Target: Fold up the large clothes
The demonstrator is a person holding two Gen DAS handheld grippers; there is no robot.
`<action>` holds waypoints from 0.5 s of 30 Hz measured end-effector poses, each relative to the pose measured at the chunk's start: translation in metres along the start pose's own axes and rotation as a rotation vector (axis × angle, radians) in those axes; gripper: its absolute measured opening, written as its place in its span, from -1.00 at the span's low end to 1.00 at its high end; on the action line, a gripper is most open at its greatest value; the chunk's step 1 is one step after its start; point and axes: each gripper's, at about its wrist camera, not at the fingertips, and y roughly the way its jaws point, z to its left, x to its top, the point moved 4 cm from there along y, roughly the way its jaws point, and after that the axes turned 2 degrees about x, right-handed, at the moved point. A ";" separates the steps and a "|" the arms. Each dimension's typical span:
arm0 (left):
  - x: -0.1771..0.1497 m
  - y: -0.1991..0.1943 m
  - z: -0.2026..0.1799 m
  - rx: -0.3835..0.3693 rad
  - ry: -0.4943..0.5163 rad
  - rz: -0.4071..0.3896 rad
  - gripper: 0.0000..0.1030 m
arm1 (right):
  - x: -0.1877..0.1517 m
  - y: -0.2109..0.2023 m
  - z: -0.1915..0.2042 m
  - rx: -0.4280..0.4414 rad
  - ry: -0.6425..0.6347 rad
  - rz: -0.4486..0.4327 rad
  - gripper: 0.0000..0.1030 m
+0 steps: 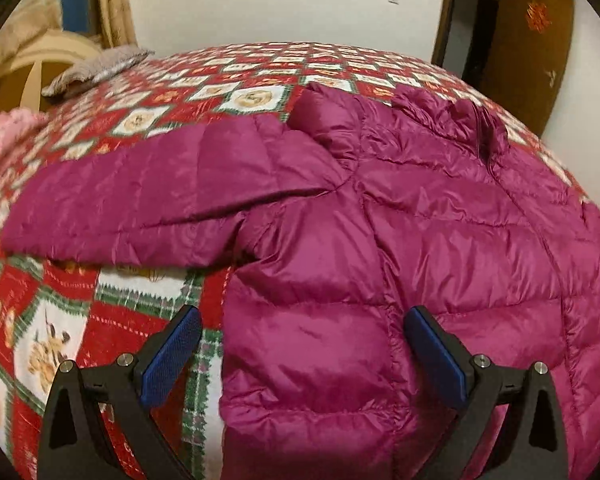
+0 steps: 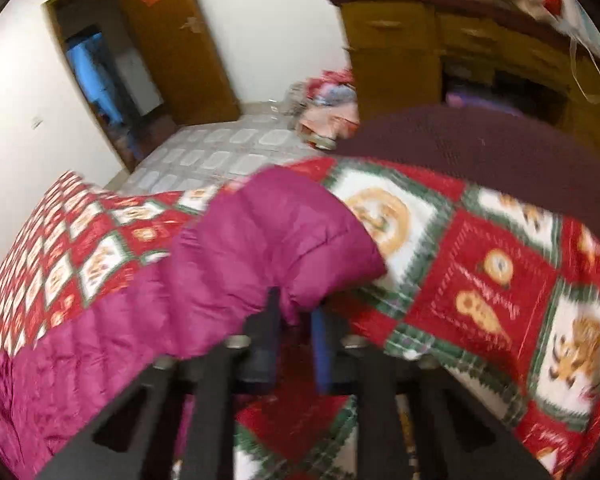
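Note:
A magenta puffer jacket (image 1: pixel 400 216) lies spread front-up on a bed with a red, white and green patchwork quilt (image 1: pixel 148 112). Its one sleeve (image 1: pixel 148 200) stretches out to the left. My left gripper (image 1: pixel 302 320) is open and hovers over the jacket's lower side edge, with nothing between its blue pads (image 1: pixel 172 356). In the right wrist view my right gripper (image 2: pixel 296 308) is shut on the jacket's other sleeve (image 2: pixel 268 240) near the cuff and holds it lifted off the quilt (image 2: pixel 480 280).
A grey folded cloth (image 1: pixel 100 66) lies at the bed's far left corner. A dark maroon blanket (image 2: pixel 500 152) covers the bed's far right part. A wooden dresser (image 2: pixel 440 52), an open wooden door (image 2: pixel 172 40) and a tiled floor (image 2: pixel 220 152) lie beyond.

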 end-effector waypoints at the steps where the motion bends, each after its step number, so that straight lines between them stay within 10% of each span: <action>1: 0.000 -0.001 0.003 0.001 -0.018 -0.007 0.98 | 0.003 -0.010 0.008 0.012 -0.031 -0.024 -0.76; 8: -0.003 -0.022 0.017 0.027 -0.099 -0.100 0.98 | -0.004 -0.107 0.114 0.230 -0.299 -0.169 -0.78; 15: -0.012 -0.032 0.043 -0.002 -0.224 -0.121 0.98 | -0.079 -0.168 0.235 0.494 -0.542 -0.147 -0.78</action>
